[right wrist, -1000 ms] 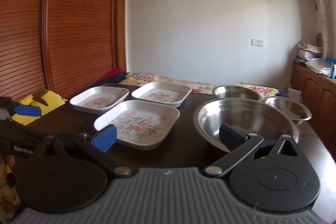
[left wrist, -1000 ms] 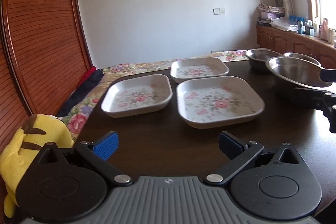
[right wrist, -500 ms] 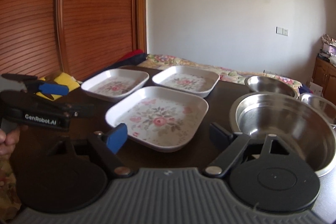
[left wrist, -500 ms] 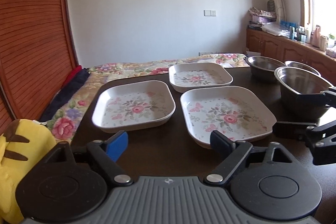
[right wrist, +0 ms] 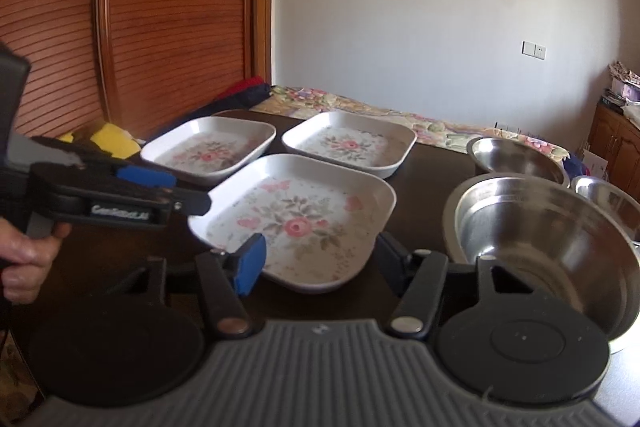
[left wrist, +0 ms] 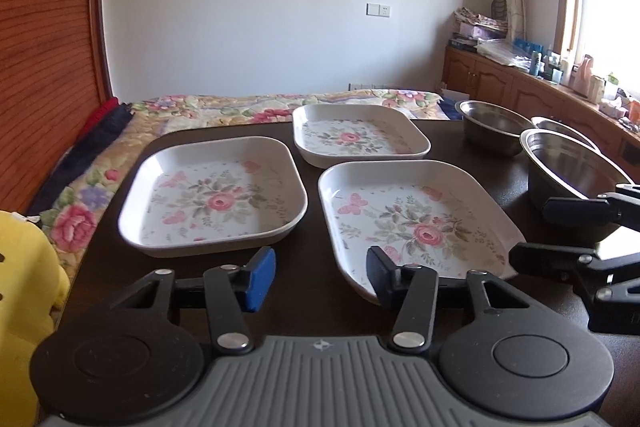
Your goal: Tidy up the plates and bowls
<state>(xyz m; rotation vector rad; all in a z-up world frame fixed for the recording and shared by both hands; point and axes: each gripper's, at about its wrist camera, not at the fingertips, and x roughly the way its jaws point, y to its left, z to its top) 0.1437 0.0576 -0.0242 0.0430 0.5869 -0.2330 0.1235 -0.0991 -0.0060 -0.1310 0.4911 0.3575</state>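
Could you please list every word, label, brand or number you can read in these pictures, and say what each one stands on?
White lettering on the side of the left gripper, seen from the right wrist camera: too blurred to read for certain; it seems to begin "Gen".
Small emblem on the grey ribbed body of the left gripper: a symbol, no letters.
Plates, bowls, wall switch: no text visible.

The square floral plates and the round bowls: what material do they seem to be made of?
Floral plates: likely melamine or glazed ceramic; smooth glossy white with a printed rose pattern. Round bowls: metal, probably stainless steel; a silvery surface with soft reflections.
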